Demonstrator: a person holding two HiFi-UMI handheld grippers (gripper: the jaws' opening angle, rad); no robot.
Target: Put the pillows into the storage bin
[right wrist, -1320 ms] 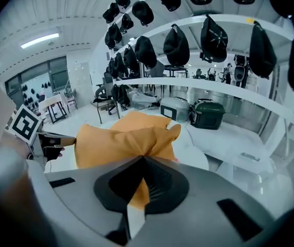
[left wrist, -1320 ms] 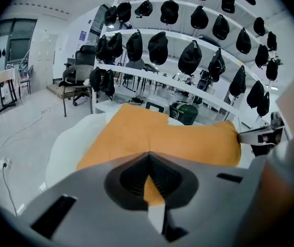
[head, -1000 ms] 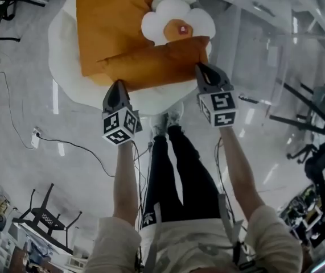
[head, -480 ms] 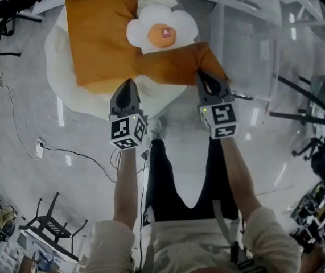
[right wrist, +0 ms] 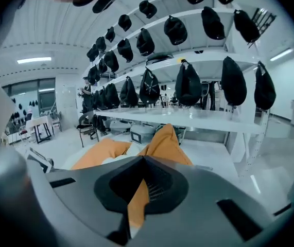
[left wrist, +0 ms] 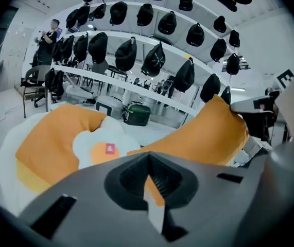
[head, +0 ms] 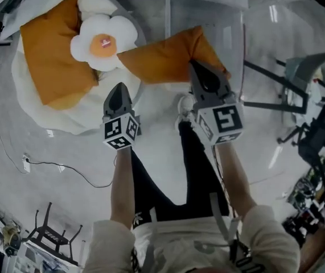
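Two hand-held grippers carry one orange pillow (head: 165, 58) between them, lifted clear of the floor (head: 65, 152).

The left hand-held gripper (head: 118, 89) is clenched on the pillow's left corner. Its own view shows the jaws closed, with a sliver of orange cloth and a pale tab pinched in them. The right hand-held gripper (head: 198, 70) is clenched on the opposite end, and its view also shows a fold of orange fabric caught between closed jaws. In the left gripper view the pillow (left wrist: 208, 133) stretches away to the right, towards the other gripper.

Left of the carried pillow, a second orange pillow (head: 51, 64) and a flower-shaped pillow (head: 102, 41), white with an orange centre, lie on a round white cushion (head: 34, 110) on the floor. The flower-shaped pillow rests partly on the second orange pillow.

What looks like a see-through bin (head: 243, 50) stands at the right of the head view. The carried pillow's right end shows against its near wall, and I cannot tell whether they touch.

White racks hung with black bags (left wrist: 136, 50) fill the background of both gripper views.
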